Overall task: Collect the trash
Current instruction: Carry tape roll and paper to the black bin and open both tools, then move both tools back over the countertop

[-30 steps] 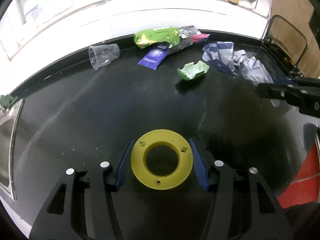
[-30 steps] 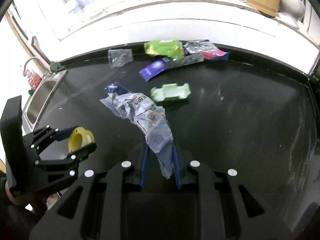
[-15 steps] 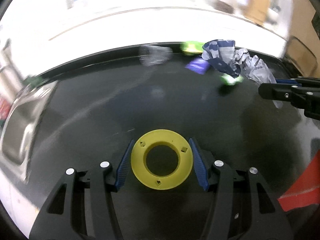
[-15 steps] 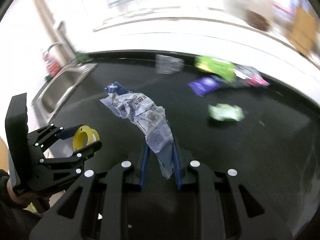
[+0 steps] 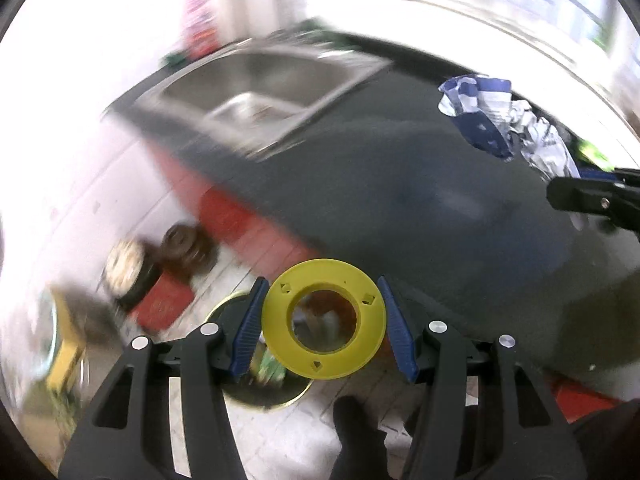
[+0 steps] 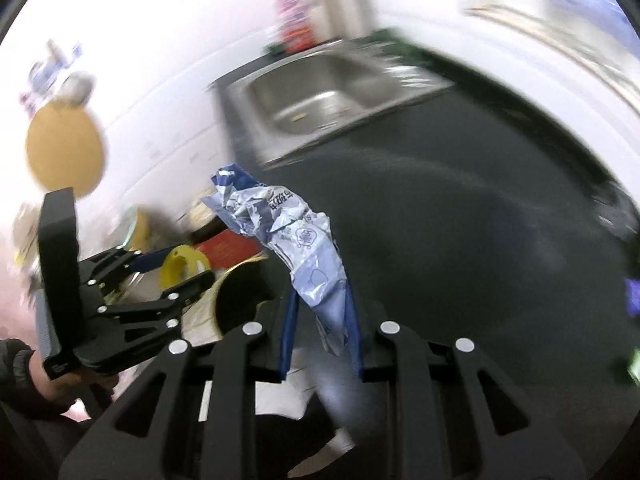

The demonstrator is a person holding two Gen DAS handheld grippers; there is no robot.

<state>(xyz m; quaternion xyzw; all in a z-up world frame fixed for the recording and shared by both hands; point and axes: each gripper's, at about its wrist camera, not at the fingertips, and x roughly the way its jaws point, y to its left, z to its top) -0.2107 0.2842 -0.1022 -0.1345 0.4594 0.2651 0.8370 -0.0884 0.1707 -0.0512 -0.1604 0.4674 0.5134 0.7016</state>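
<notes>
Yellow flat plastic ring (image 5: 324, 319) is clamped between half-open left gripper (image 5: 323, 322) jaws above a floor bin (image 5: 264, 364); crumpled blue-white wrapper (image 6: 294, 242) is pinched in narrow right gripper (image 6: 321, 330) jaws

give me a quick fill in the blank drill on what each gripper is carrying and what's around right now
1. The left gripper holds a ring coloured ____.
2. The right gripper is shut on a crumpled blue and white ____.
3. The metal basin set in the dark counter is a ____.
4. Below the ring, on the floor, stands a round ____ with a gold rim.

Missing words: yellow; wrapper; sink; bin
</notes>
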